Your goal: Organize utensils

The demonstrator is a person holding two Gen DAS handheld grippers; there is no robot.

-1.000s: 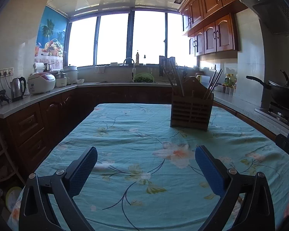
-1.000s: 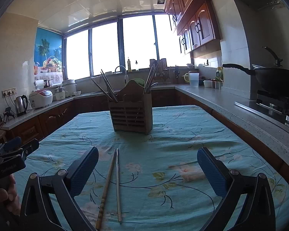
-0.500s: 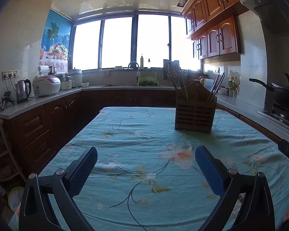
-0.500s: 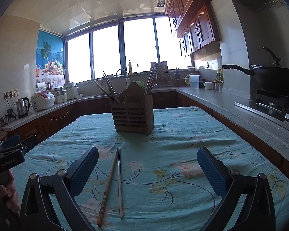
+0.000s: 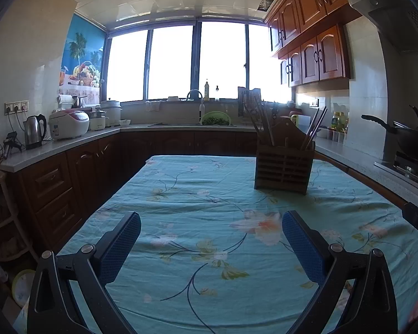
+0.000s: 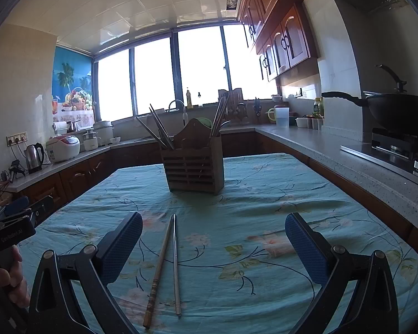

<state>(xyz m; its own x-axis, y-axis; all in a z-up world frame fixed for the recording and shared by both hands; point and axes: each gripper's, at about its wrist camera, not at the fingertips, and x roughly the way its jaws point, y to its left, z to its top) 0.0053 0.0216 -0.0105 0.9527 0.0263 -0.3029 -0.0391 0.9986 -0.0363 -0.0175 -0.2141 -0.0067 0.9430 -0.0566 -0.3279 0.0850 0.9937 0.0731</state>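
A slatted wooden utensil holder (image 6: 195,167) stands mid-table with several chopsticks leaning in its two compartments; it also shows in the left wrist view (image 5: 283,164). A wooden chopstick (image 6: 158,271) and a metal chopstick (image 6: 175,264) lie side by side on the floral teal tablecloth (image 6: 264,208), between the open fingers of my right gripper (image 6: 213,239), nearer the left finger. My left gripper (image 5: 211,236) is open and empty above bare cloth (image 5: 195,194), left of the holder. Its body shows at the right wrist view's left edge (image 6: 11,228).
Dark wood counters ring the table. A kettle (image 5: 34,130) and rice cooker (image 5: 68,123) stand on the left counter, a wok (image 6: 398,114) on the stove at the right, a sink (image 5: 195,103) under the window.
Both views have tilted up slightly and the holder sits a little lower and rightward in each. The chopsticks have not moved. Both grippers stay open.
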